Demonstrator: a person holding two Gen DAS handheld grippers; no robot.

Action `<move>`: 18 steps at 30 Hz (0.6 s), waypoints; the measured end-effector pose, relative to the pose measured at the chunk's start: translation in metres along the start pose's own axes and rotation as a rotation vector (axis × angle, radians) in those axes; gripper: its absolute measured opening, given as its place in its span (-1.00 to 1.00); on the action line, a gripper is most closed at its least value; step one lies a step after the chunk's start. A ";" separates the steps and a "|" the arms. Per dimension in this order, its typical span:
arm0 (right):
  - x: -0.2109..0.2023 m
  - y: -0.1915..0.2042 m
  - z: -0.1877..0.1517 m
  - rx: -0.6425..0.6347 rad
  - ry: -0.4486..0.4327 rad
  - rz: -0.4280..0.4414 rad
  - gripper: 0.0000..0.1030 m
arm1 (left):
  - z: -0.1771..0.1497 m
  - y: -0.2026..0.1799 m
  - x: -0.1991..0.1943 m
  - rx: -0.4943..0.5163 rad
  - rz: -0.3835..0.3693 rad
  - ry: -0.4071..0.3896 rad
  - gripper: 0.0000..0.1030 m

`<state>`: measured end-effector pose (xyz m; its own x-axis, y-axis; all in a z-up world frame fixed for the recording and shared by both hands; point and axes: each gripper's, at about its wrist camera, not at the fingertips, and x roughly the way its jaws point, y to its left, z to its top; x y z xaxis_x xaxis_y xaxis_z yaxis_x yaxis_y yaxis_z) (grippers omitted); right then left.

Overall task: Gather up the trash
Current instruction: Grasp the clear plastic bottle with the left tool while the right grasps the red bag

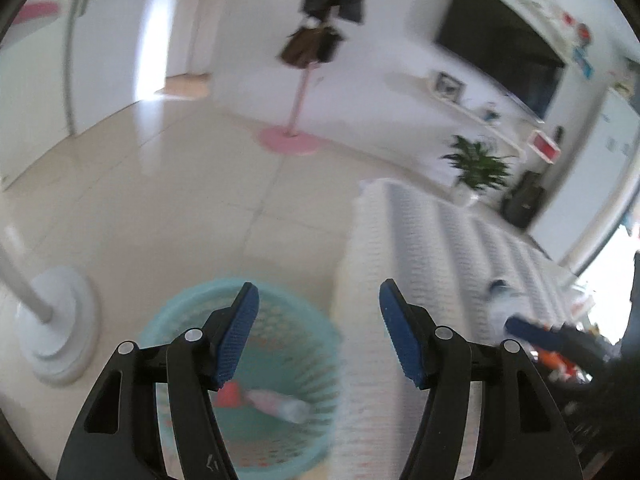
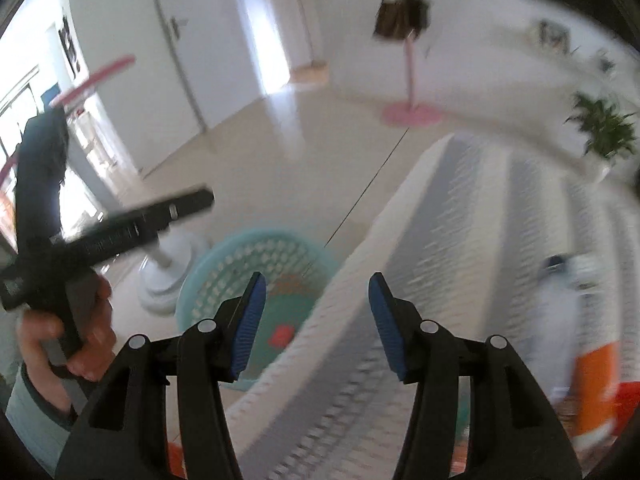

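Tongs first: the left tongs (image 1: 318, 334) are standing wide apart with nothing between the blue pads, and the right tongs (image 2: 316, 322) are likewise spread wide and carrying nothing. Both are hanging over the edge where the bench (image 1: 440, 240), draped in a white and grey striped cloth, is meeting the pale tiled floor (image 1: 180, 180). Filling the lower middle of the left wrist view, the teal basket (image 1: 276, 344) is standing on the floor just beside the bench edge, and it is already holding a clear plastic bottle (image 1: 280, 402) with a red piece next to it. Both views are blurred, so finer detail is hard to read. Judging from this, one piece has just gone into the basket and the step in hand is turning toward the next item. At the right edge of the right wrist view, trash is lying on the bench: an orange and white bottle (image 2: 596, 380) low at the right, and a whitish bottle with a dark cap (image 2: 560, 280) above it. The next move is probably calling for the right tongs to swing rightward across the cloth, line the open pads around one bottle, and close before carrying it to the basket.
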<state>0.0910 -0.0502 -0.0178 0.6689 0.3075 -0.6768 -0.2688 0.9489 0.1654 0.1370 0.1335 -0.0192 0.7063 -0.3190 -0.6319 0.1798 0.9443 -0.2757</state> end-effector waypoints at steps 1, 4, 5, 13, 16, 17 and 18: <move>-0.014 -0.008 0.000 0.000 -0.032 -0.026 -0.03 | -0.001 -0.019 0.002 0.022 -0.022 0.006 0.19; -0.056 -0.037 -0.002 -0.007 -0.100 -0.105 -0.03 | -0.009 -0.074 0.006 0.092 -0.088 0.029 0.20; -0.071 -0.048 -0.004 -0.014 -0.118 -0.143 -0.03 | -0.013 -0.091 0.008 0.106 -0.120 0.040 0.21; -0.149 -0.154 -0.041 0.052 -0.129 -0.355 -0.03 | -0.035 -0.210 0.069 0.194 -0.249 0.244 0.27; -0.165 -0.198 -0.057 0.107 -0.123 -0.412 -0.03 | -0.042 -0.233 0.097 0.211 -0.225 0.291 0.27; -0.169 -0.213 -0.063 0.128 -0.117 -0.428 -0.03 | -0.046 -0.238 0.103 0.227 -0.211 0.297 0.27; -0.170 -0.229 -0.070 0.147 -0.110 -0.441 -0.03 | -0.049 -0.247 0.110 0.245 -0.196 0.306 0.27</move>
<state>-0.0097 -0.3248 0.0094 0.7684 -0.1290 -0.6268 0.1529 0.9881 -0.0160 0.1369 -0.1388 -0.0562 0.4136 -0.4690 -0.7804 0.4733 0.8430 -0.2557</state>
